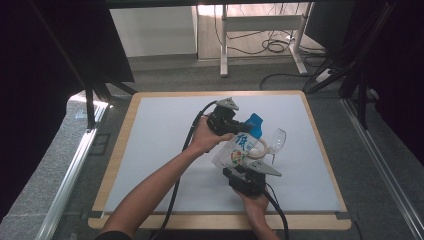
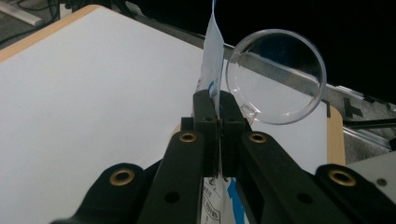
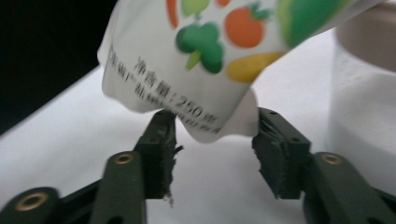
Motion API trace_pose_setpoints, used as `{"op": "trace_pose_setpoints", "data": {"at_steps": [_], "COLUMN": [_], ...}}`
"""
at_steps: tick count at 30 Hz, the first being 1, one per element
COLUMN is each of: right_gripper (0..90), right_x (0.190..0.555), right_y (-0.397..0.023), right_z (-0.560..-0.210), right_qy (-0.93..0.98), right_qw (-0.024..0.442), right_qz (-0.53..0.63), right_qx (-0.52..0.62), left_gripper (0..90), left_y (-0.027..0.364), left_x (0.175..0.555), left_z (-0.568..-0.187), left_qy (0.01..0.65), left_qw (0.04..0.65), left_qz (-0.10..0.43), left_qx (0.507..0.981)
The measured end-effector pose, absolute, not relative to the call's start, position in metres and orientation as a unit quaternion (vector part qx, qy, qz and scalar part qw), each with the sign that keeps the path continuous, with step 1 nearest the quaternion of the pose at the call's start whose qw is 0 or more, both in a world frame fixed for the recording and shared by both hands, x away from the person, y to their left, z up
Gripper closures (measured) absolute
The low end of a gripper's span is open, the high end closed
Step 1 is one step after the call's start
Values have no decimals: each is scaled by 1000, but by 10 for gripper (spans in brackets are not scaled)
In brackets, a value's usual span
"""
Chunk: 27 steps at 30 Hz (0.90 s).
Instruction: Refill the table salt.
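Table (image 1: 150, 150): pouch (image 1: 239, 149) held tilted over centre, beside the clear cup (image 1: 276, 141). Left gripper (image 2: 218, 106) pinches the pouch's top edge. Right gripper (image 3: 212, 154) spread around its bottom corner, pads apparently not pressing. Advice: regrip the bottom firmly, then tip toward the cup.

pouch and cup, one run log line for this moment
left gripper: shut on pouch | right gripper: open, pouch corner between jaws | cup: beside pouch, tilted
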State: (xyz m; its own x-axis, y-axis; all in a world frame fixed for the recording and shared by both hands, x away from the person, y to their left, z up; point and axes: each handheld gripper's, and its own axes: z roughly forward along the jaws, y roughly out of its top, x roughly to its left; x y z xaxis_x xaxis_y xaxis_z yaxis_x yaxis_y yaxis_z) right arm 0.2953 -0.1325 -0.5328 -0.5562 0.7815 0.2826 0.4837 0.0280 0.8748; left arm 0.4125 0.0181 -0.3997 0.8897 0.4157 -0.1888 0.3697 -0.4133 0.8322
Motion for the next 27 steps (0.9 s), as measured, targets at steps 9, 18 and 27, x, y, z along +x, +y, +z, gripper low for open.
{"op": "trace_pose_setpoints", "data": {"at_steps": [9,18,27], "right_gripper": [397,376,376], "right_x": [295,292,287], "right_y": [-130,-137,-154], "right_z": [-533,-533,-531], "right_qy": [724,720,715], "right_qw": [133,127,144], "right_qz": [515,522,524], "right_qx": [439,439,441], "left_gripper": [896,896,896], "left_y": [26,45,60], "left_x": [407,405,401], "left_z": [-401,-402,-405], "left_qy": [236,243,248], "left_qw": [507,521,533], "left_qz": [23,25,23], "left_qx": [829,818,808]}}
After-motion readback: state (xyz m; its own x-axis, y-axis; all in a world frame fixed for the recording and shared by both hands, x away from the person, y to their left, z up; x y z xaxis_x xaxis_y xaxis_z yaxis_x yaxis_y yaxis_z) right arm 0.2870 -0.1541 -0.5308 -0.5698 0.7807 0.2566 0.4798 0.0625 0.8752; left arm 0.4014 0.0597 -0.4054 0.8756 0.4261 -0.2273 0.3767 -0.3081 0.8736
